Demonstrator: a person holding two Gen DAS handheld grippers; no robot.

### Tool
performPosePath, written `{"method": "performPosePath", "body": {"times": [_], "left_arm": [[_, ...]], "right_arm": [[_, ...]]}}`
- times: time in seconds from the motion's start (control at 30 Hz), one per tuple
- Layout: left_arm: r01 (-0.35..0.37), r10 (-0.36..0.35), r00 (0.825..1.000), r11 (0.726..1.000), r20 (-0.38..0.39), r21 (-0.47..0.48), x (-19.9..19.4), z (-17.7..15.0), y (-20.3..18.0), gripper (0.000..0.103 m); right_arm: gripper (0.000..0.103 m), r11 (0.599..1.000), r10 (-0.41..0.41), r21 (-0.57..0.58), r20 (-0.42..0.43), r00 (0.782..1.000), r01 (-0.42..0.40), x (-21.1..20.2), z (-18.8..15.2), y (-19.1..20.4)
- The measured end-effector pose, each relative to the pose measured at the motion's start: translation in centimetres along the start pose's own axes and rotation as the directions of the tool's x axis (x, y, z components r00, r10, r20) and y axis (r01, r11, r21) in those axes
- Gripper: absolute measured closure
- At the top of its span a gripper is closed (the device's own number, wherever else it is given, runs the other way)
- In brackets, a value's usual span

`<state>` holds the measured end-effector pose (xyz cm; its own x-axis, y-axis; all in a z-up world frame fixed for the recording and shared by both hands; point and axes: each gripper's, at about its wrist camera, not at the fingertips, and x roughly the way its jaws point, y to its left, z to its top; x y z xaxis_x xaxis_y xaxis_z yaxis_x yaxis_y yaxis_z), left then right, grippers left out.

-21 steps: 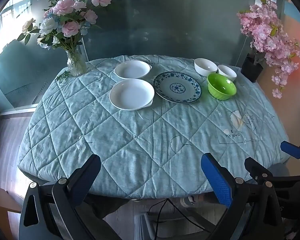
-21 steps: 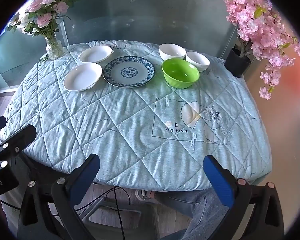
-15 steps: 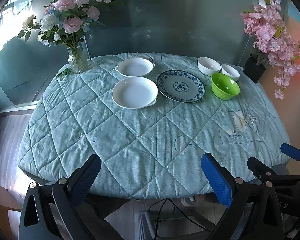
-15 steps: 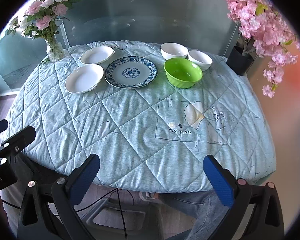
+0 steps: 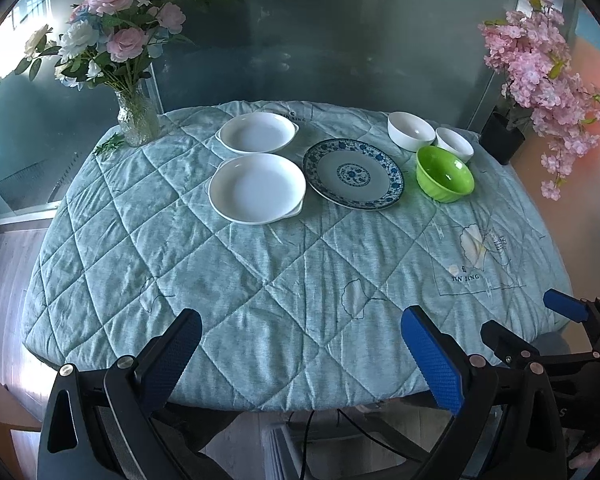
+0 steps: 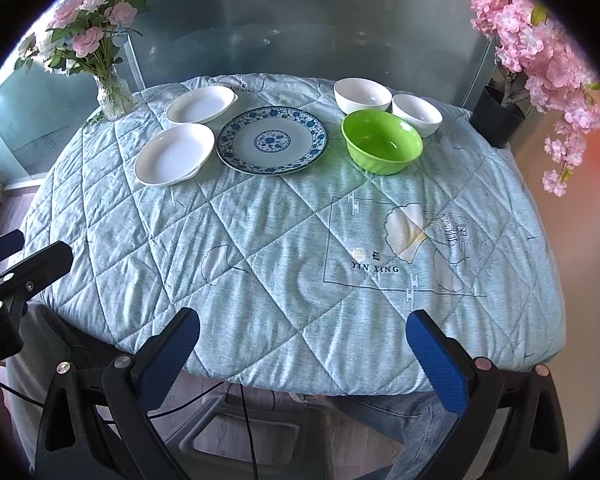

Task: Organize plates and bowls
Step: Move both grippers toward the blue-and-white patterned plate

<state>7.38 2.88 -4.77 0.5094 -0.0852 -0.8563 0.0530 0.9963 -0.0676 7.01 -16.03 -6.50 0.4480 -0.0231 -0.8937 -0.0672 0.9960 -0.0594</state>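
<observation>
Looks like a home dining corner. Round table (image 5: 100, 280) under a quilted teal cover (image 6: 260, 240) printed "YIN XING". Set with plates (image 5: 257, 188) and bowls (image 6: 382, 142). Glass vase of pink and white roses (image 5: 138, 120) at one side, black pot of pink blossoms (image 6: 498, 118) at the other. Glass wall panels (image 5: 300, 40) behind, wood floor (image 5: 4, 264) below.

Both wrist views look forward from beyond the near edge of the quilted teal table (image 5: 260, 272) (image 6: 284, 240), side by side, sharing its whole top.
</observation>
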Motion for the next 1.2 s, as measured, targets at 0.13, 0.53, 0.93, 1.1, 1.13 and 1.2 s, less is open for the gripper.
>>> {"method": "performPosePath", "body": {"times": [0.13,0.53,0.93,1.1,1.13,1.2], "left_arm": [[0.022,-0.022,1.000,1.000,-0.017,0.005,1.6,1.8,-0.1,0.003],[0.060,-0.060,0.998,0.998,-0.034,0.000,8.1,9.7,1.3,0.003],[0.234,-0.195,0.946,0.964,-0.258,0.128,23.3,24.7,-2.0,0.003],[0.215,-0.151,0.911,0.968,-0.385,0.129,29.4,26.8,-2.7,0.003],[0.214,-0.147,0.907,0.968,-0.395,0.132,30.1,27.1,-2.8,0.003],[0.202,-0.125,0.900,0.968,-0.417,0.147,31.5,27.6,-3.2,0.003]], "right_arm": [[0.001,0.998,0.043,0.043,0.001,0.999,-0.043,0.9,0.7,-1.3],[0.001,0.952,0.208,0.238,-0.036,0.977,-0.194,8.2,6.7,-4.6],[0.001,0.915,0.259,0.326,-0.022,0.966,-0.238,15.2,12.4,-5.0],[0.001,0.918,0.253,0.329,-0.056,0.966,-0.221,17.4,13.6,-4.5],[0.001,0.921,0.245,0.328,-0.062,0.968,-0.212,17.8,13.8,-4.5],[0.001,0.922,0.229,0.338,-0.075,0.971,-0.191,18.5,14.2,-4.4]]}}
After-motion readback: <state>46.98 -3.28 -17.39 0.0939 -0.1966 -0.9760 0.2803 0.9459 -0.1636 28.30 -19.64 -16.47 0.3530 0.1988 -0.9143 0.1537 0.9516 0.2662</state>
